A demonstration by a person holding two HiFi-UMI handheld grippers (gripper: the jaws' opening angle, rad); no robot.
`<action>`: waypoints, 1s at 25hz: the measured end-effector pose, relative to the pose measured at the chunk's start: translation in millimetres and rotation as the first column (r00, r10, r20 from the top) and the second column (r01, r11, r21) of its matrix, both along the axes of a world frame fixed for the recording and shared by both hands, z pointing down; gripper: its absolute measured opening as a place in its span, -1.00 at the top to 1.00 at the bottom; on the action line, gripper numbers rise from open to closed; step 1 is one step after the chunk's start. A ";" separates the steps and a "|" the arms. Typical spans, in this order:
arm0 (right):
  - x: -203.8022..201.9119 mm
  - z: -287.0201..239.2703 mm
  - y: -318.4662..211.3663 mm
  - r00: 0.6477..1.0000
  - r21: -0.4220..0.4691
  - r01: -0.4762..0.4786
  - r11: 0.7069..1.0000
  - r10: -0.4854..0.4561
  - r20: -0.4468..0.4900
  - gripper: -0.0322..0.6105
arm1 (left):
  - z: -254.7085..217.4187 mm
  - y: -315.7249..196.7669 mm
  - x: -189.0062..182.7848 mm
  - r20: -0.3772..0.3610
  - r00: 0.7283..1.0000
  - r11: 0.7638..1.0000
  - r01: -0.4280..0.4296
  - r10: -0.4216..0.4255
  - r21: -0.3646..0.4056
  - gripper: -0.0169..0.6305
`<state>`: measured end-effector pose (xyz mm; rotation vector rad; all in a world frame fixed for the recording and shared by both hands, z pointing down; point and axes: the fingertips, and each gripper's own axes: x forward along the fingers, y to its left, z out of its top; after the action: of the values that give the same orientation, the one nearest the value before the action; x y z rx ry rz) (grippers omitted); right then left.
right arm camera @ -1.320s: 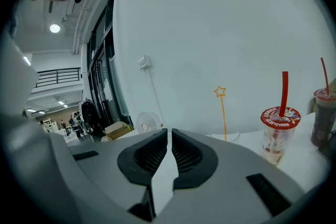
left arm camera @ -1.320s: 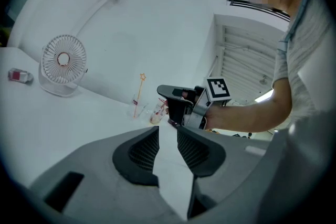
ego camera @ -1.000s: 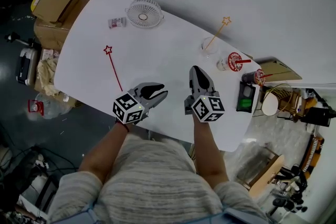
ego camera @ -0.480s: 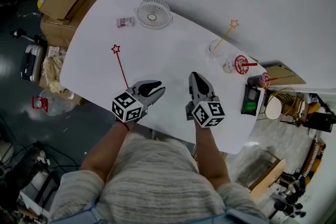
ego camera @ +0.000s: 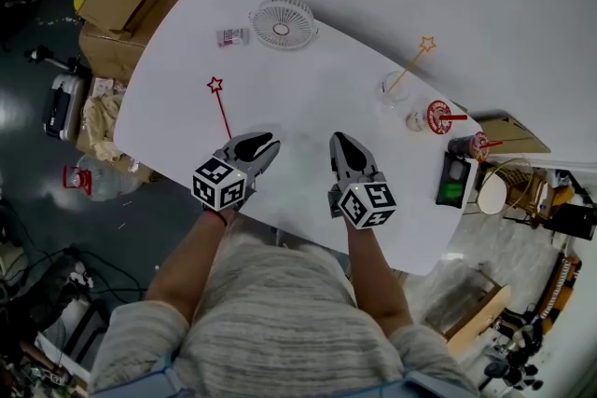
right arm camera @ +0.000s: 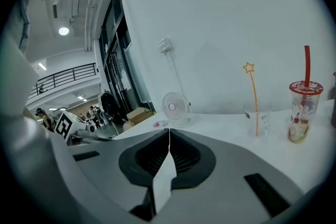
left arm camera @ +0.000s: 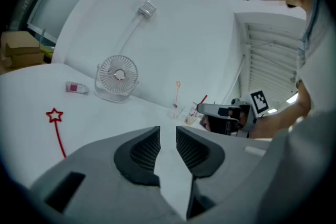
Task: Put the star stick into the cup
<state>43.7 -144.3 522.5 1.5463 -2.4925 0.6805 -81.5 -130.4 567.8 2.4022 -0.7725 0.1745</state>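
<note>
A red star stick (ego camera: 222, 110) lies flat on the white table (ego camera: 308, 98), its lower end just left of my left gripper (ego camera: 257, 142). In the left gripper view the red star stick (left arm camera: 56, 127) lies at the lower left. That left gripper (left arm camera: 168, 134) has a narrow gap between its jaws and holds nothing. My right gripper (ego camera: 339, 144) hovers beside it near the front edge, and its jaws (right arm camera: 168, 136) meet with nothing between them. A clear cup (ego camera: 395, 91) stands at the far right with an orange star stick (ego camera: 414, 61) leaning in it. The right gripper view shows the same cup (right arm camera: 257, 118).
A small white fan (ego camera: 283, 21) and a little packet (ego camera: 232, 36) sit at the table's far edge. Two lidded drink cups (ego camera: 432, 117) with red straws stand right of the clear cup, next to a dark device (ego camera: 452, 182). Cardboard boxes (ego camera: 117, 0) stand off the table's left.
My left gripper's jaws have narrowed from wide apart to a small gap and sit a little closer to the red stick's lower end. The right gripper has barely moved.
</note>
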 end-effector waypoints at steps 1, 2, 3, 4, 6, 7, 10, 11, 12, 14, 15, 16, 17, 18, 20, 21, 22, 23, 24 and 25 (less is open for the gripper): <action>-0.4 0.9 -0.6 1.000 -0.002 0.002 1.000 -0.002 -0.001 0.86 | 3.4 -3.1 -5.7 0.015 1.000 1.000 0.017 -0.017 -0.009 0.63; -0.7 1.7 -1.1 1.000 -0.004 0.003 1.000 -0.003 -0.001 0.86 | 6.7 -6.0 -11.2 0.027 0.999 0.999 0.034 -0.034 -0.017 0.63; -1.0 2.5 -1.6 1.000 -0.005 0.003 1.000 -0.003 -0.001 0.86 | 10.0 -8.8 -16.4 0.037 0.998 0.998 0.052 -0.051 -0.027 0.63; -1.4 3.1 -2.2 1.000 -0.007 0.005 1.000 -0.005 -0.001 0.86 | 13.4 -11.4 -21.3 0.046 0.997 0.997 0.070 -0.068 -0.036 0.63; -2.6 4.2 -3.4 1.000 -0.009 0.009 1.000 -0.009 -0.002 0.86 | 20.5 -15.8 -30.4 0.071 0.992 0.993 0.104 -0.100 -0.055 0.63; -3.4 4.5 -4.1 1.000 -0.010 0.011 1.000 -0.011 -0.002 0.86 | 24.0 -17.8 -34.9 0.086 0.989 0.990 0.122 -0.117 -0.065 0.63; -6.5 5.2 -5.7 1.000 -0.013 0.021 1.000 -0.021 0.000 0.86 | 34.5 -23.1 -48.9 0.137 0.976 0.979 0.182 -0.168 -0.095 0.63; -7.8 5.5 -5.9 1.000 -0.014 0.024 1.000 -0.024 0.000 0.86 | 38.1 -24.3 -53.5 0.156 0.971 0.975 0.198 -0.180 -0.104 0.63; -9.2 5.8 -6.1 1.000 -0.015 0.028 1.000 -0.028 0.000 0.86 | 41.7 -25.3 -57.9 0.174 0.966 0.971 0.212 -0.190 -0.112 0.63; -11.5 6.7 -7.1 0.999 -0.016 0.036 0.999 -0.036 -0.005 0.86 | 48.4 -28.0 -66.8 0.205 0.955 0.962 0.241 -0.213 -0.127 0.63; -12.1 7.3 -7.6 0.999 -0.018 0.040 0.999 -0.040 -0.007 0.86 | 51.4 -29.7 -71.3 0.217 0.949 0.956 0.260 -0.227 -0.135 0.63; -12.4 8.0 -8.0 0.999 -0.019 0.043 0.999 -0.043 -0.009 0.86 | 54.2 -31.4 -75.7 0.229 0.943 0.949 0.279 -0.242 -0.144 0.63; -12.3 8.7 -8.2 0.999 -0.021 0.045 0.999 -0.045 -0.010 0.86 | 57.0 -32.9 -80.2 0.243 0.935 0.942 0.299 -0.258 -0.152 0.63; -12.3 9.5 -8.3 0.999 -0.023 0.047 0.999 -0.047 -0.010 0.86 | 59.7 -34.2 -84.9 0.258 0.927 0.934 0.319 -0.272 -0.160 0.63; -12.3 11.2 -8.4 0.999 -0.026 0.050 0.998 -0.051 -0.011 0.86 | 65.0 -36.5 -94.5 0.289 0.909 0.918 0.357 -0.299 -0.174 0.63; -12.4 12.0 -8.4 0.999 -0.028 0.051 0.998 -0.052 -0.010 0.86 | 67.7 -37.4 -99.0 0.303 0.900 0.909 0.376 -0.312 -0.182 0.63; -12.4 12.6 -8.5 0.999 -0.030 0.052 0.998 -0.053 -0.010 0.86 | 70.5 -38.3 -103.3 0.316 0.892 0.899 0.394 -0.323 -0.193 0.63; -12.5 12.8 -8.8 0.999 -0.031 0.053 0.998 -0.054 -0.010 0.86 | 73.6 -39.2 -107.3 0.327 0.884 0.889 0.410 -0.333 -0.205 0.63; -12.7 12.8 -9.2 0.998 -0.031 0.055 0.998 -0.055 -0.010 0.86 | 76.9 -40.1 -110.9 0.338 0.877 0.878 0.426 -0.341 -0.219 0.63; -13.1 12.6 -9.5 0.998 -0.031 0.055 0.998 -0.056 -0.009 0.86 | 80.3 -40.9 -114.1 0.348 0.871 0.867 0.439 -0.347 -0.235 0.63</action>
<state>30.6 -153.8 535.2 1.4606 -2.4955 0.6975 -195.6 -171.3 648.0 1.8939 -1.2639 0.4572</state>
